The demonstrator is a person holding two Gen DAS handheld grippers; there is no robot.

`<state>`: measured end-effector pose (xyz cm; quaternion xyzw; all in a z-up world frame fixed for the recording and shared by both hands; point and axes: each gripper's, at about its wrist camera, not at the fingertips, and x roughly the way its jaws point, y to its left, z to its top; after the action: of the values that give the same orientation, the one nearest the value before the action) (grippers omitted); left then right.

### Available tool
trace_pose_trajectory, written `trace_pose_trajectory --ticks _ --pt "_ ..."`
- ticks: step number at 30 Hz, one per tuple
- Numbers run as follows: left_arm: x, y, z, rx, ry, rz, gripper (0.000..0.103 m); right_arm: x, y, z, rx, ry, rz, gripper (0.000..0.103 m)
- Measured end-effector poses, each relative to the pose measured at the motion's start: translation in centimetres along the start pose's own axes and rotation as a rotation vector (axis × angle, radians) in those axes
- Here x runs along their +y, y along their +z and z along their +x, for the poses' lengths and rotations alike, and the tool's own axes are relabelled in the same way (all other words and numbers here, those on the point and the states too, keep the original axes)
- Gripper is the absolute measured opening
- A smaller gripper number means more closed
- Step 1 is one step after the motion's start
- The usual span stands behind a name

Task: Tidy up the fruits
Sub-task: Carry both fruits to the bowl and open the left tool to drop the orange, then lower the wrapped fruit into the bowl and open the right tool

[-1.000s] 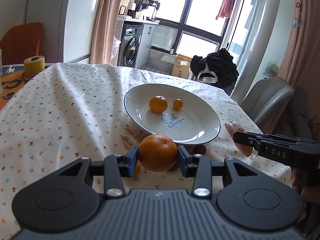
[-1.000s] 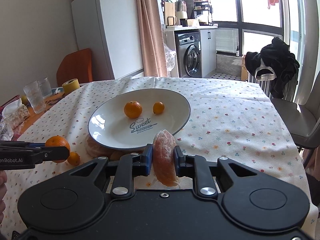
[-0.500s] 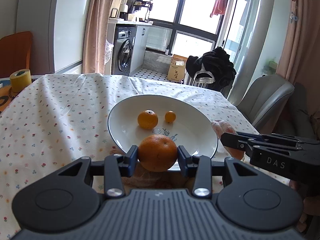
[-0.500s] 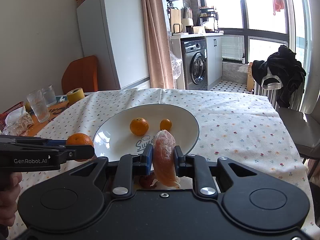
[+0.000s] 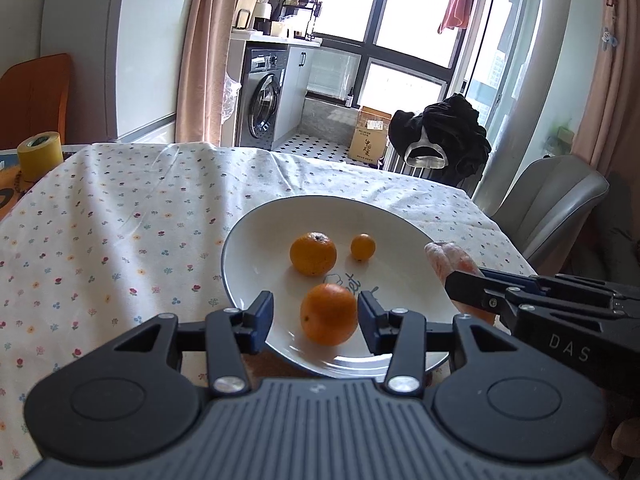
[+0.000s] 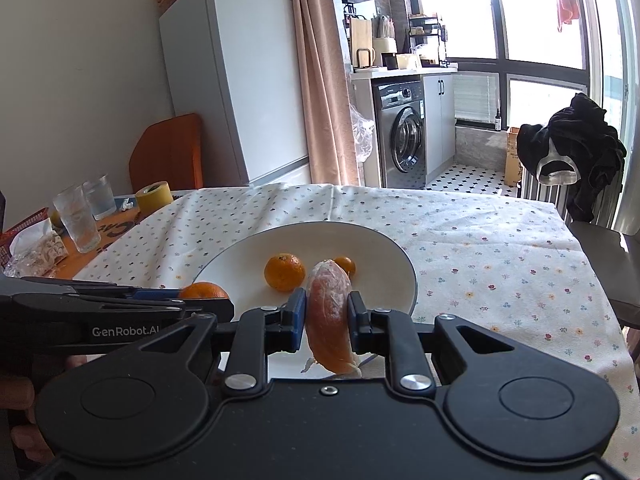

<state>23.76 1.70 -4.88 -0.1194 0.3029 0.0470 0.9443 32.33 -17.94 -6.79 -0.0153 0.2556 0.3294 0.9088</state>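
Note:
A white plate [image 5: 256, 248] on the flowered tablecloth holds a tangerine [image 5: 313, 253] and a small kumquat [image 5: 363, 246]. My left gripper [image 5: 316, 320] is open over the plate's near side; an orange [image 5: 329, 314] lies on the plate between its fingers, clear of both pads. My right gripper [image 6: 323, 318] is shut on a peeled pomelo segment [image 6: 329, 316] above the plate's [image 6: 392, 256] near rim. The segment also shows in the left wrist view [image 5: 448, 260] at the plate's right edge. The orange [image 6: 203, 291] peeks out behind the left gripper in the right wrist view.
A yellow tape roll [image 5: 39, 154] and drinking glasses [image 6: 78, 216] stand at the table's far left on an orange mat. A grey chair [image 5: 552, 204] stands at the right edge. More fruit lies partly hidden under the plate's near rim.
My left gripper moved forward over the plate and opened, leaving the orange on the plate. My right gripper moved forward over the plate's rim with the segment still held.

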Motion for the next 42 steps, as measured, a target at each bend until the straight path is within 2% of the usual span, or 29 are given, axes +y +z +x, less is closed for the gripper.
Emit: trace_pose_trajectory --ticks 11,17,19,22,27,32,36,42 --pt "2.2 -0.2 -2.3 -0.022 0.043 -0.052 0.046 0.8 0.2 1.0 0.003 0.011 -0.006 0.021" --pt "2.9 -0.8 -3.5 -0.038 0.073 -0.062 0.062 1.4 0.2 0.9 0.008 0.011 -0.002 0.028" --pt "3.0 -0.9 -4.0 -0.049 0.07 -0.065 0.073 1.6 0.4 0.5 0.004 0.017 0.0 0.031" --pt "3.0 -1.2 -4.7 -0.063 0.085 -0.055 0.08 2.0 0.4 0.0 -0.003 0.014 -0.004 0.037" --pt "3.2 -1.7 -5.6 -0.067 0.094 -0.056 0.084 2.4 0.2 -1.0 -0.013 0.019 -0.004 0.05" --pt "3.6 -2.4 -6.4 -0.068 0.097 -0.064 0.085 2.9 -0.2 -1.7 -0.005 0.028 -0.008 0.054" --pt "4.0 -2.9 -7.0 -0.073 0.095 -0.071 0.085 3.2 -0.6 -2.5 -0.017 0.025 -0.007 0.065" --pt "4.7 -3.2 -7.9 -0.088 0.077 -0.078 0.086 3.6 -0.9 -3.6 -0.033 0.006 -0.005 0.071"
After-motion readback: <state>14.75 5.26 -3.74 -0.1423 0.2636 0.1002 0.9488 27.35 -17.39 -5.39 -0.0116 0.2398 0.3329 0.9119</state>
